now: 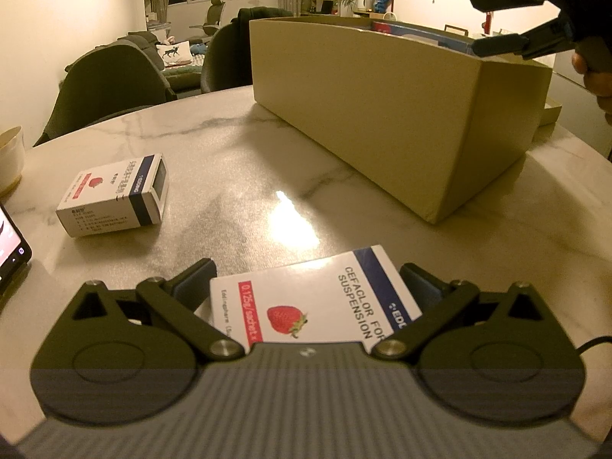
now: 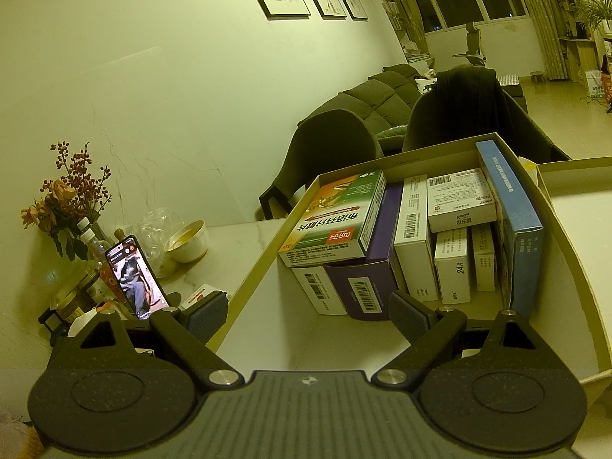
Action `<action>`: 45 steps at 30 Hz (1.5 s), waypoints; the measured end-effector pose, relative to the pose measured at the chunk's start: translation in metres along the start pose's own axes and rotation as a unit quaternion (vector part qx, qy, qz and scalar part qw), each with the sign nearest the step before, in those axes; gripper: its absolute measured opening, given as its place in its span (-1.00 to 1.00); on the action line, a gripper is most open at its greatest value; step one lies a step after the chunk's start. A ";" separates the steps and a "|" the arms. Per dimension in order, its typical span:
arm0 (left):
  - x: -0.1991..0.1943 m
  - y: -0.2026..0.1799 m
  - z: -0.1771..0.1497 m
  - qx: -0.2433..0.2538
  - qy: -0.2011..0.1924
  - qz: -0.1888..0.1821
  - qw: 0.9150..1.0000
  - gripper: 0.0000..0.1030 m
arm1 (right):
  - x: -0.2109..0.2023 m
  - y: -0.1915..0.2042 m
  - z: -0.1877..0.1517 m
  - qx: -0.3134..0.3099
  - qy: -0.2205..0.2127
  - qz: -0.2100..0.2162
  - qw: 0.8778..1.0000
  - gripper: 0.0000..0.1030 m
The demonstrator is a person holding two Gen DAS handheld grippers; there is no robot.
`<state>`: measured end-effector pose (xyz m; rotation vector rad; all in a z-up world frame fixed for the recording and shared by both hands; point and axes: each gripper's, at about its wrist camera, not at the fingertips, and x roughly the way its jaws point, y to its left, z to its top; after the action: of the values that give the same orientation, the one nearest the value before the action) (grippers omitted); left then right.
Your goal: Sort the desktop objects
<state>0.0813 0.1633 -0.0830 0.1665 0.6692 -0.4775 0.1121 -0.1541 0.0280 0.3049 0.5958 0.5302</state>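
In the left wrist view my left gripper (image 1: 308,281) is shut on a white cefaclor medicine box (image 1: 306,298) with a strawberry picture, both pads against its sides just above the marble table (image 1: 248,145). A second, matching medicine box (image 1: 114,199) lies flat on the table to the left. A tall beige cardboard box (image 1: 382,114) stands behind. My right gripper (image 1: 476,23) hangs open over its far end. In the right wrist view the right gripper (image 2: 308,315) is open and empty above the bare near floor of the cardboard box (image 2: 570,252), which holds several packed medicine boxes (image 2: 413,237).
A phone (image 2: 134,275) on a stand, a white bowl (image 2: 187,243), bottles and a vase of dried flowers (image 2: 72,206) crowd the table's left side. Dark chairs (image 1: 111,88) stand behind the table. A hand (image 1: 596,76) shows at the right edge.
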 end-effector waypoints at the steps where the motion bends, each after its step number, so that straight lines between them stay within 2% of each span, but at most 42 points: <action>1: -0.001 0.000 0.000 0.002 -0.003 -0.003 1.000 0.87 | -0.001 0.000 0.000 0.000 -0.001 0.000 1.000 0.80; 15: -0.013 -0.011 -0.003 0.023 -0.018 0.023 0.999 0.85 | -0.011 0.008 0.001 -0.006 -0.005 0.014 1.000 0.80; 26: -0.045 -0.025 0.005 0.048 -0.069 0.028 0.996 0.85 | -0.018 0.027 -0.003 -0.024 -0.001 0.048 0.999 0.80; 30: -0.063 -0.035 0.010 0.066 -0.108 0.009 0.992 0.85 | -0.019 0.040 -0.003 -0.042 0.013 0.076 0.996 0.79; 34: -0.081 -0.047 0.014 0.086 -0.139 -0.012 0.986 0.85 | -0.019 0.052 -0.001 -0.049 0.040 0.126 0.990 0.77; 40: -0.100 -0.059 0.019 0.100 -0.172 -0.042 0.979 0.85 | -0.011 0.068 0.001 -0.033 0.104 0.216 0.970 0.74; 45: -0.113 -0.068 0.023 0.107 -0.199 -0.070 0.972 0.85 | -0.003 0.081 -0.001 -0.028 0.158 0.253 0.954 0.68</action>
<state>-0.0152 0.1384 0.0059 0.2211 0.2352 -0.6969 0.0786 -0.0886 0.0626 0.3216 0.8149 1.1044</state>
